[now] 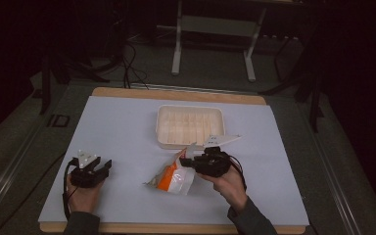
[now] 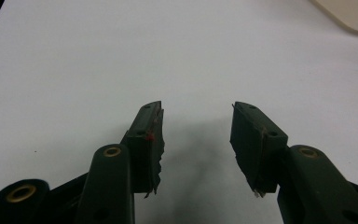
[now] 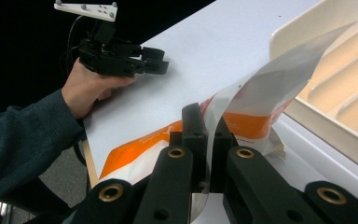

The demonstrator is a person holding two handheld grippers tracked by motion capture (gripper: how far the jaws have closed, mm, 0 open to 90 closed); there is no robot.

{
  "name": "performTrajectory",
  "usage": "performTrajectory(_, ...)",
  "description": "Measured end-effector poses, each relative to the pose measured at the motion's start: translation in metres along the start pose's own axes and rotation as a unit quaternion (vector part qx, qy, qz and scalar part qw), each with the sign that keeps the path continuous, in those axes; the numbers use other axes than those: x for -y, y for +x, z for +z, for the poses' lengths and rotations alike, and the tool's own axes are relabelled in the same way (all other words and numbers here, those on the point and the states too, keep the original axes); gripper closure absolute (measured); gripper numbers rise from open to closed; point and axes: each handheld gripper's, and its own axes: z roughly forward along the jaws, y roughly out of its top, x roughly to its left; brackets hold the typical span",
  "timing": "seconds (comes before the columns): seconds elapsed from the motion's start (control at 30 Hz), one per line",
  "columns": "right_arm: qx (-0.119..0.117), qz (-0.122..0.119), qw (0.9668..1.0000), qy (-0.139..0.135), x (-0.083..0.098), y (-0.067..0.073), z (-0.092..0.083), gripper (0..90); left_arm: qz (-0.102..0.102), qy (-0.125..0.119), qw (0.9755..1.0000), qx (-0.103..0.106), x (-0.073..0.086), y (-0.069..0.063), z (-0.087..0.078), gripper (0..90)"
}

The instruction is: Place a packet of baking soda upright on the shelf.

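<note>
An orange and white plastic bag (image 1: 172, 178) lies crumpled on the white mat, just in front of the cream tray (image 1: 162, 128). My right gripper (image 1: 190, 159) is at the bag's right end. In the right gripper view its jaws (image 3: 207, 119) are shut on a thin clear strip of the bag's (image 3: 247, 122) top edge, and the strip curls up and away toward the tray (image 3: 303, 109). My left gripper (image 1: 105, 167) rests at the front left of the mat, well apart from the bag. Its jaws (image 2: 198, 122) stand open with nothing between them.
The ribbed cream tray holds nothing and sits at the middle back of the mat, with its corner (image 2: 354, 16) in the left gripper view. The mat (image 1: 122, 127) covers a wooden table. A metal stand (image 1: 177, 44) and cables are on the dark floor behind.
</note>
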Motion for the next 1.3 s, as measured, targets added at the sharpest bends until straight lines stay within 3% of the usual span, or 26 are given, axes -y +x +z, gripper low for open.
performTrajectory(0.53,0.013,0.006,0.9999,0.003,0.002,-0.009,-0.021,90.0,0.0,0.001,1.0,-0.002,0.001,0.0,0.001,53.5)
performTrajectory(1.3,0.041,-0.006,0.9991,0.002,-0.003,-0.015,-0.052,90.0,0.006,0.005,1.0,-0.004,0.001,-0.001,0.003,53.6)
